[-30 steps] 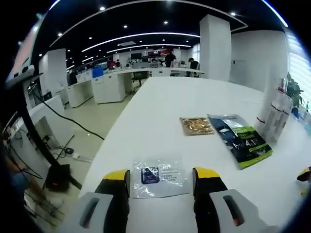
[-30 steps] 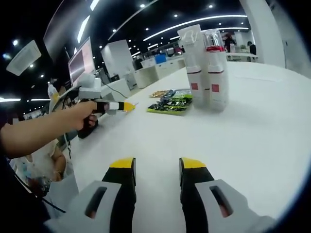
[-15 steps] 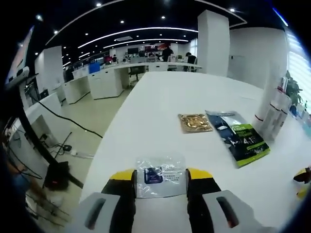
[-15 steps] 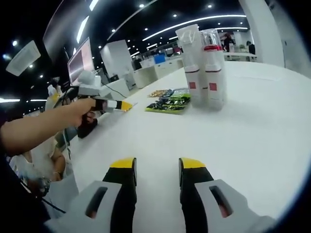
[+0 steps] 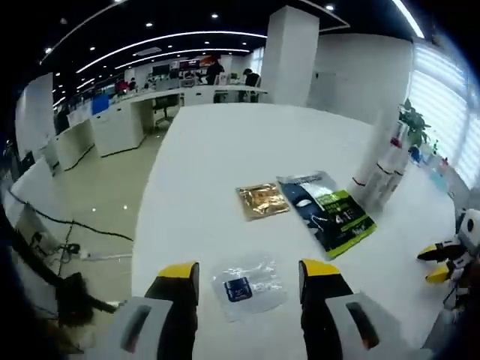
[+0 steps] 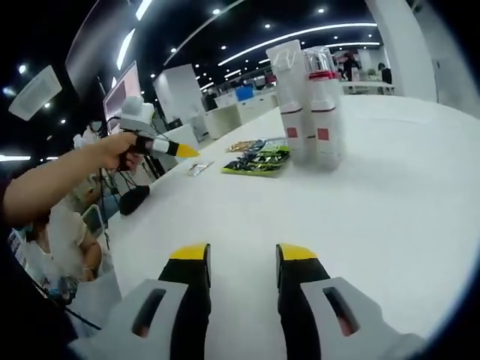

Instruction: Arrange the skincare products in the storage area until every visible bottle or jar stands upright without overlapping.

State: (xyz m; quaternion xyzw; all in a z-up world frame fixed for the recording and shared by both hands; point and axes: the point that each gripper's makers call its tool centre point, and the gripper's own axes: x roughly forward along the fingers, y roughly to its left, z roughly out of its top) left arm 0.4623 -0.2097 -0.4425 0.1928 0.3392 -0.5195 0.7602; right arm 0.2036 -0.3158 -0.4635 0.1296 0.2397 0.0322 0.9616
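In the left gripper view, the left gripper [image 5: 249, 271] is held above the near edge of the tabletop [image 5: 225, 150], jaws wide apart and empty; a clear sachet [image 5: 246, 283] lies flat between them. Further in, a gold sachet [image 5: 262, 200] and a green-black sachet [image 5: 327, 212] lie side by side. Two white bottles [image 5: 380, 169] stand upright together near the right edge.

In the right gripper view, a hand [image 6: 114, 150] is seen holding the left gripper at the left. The sachets lie mid-table, the bottles [image 6: 307, 105] just to their right. The right gripper [image 6: 241, 253] is held low over bare tabletop, jaws apart, nothing gripped.
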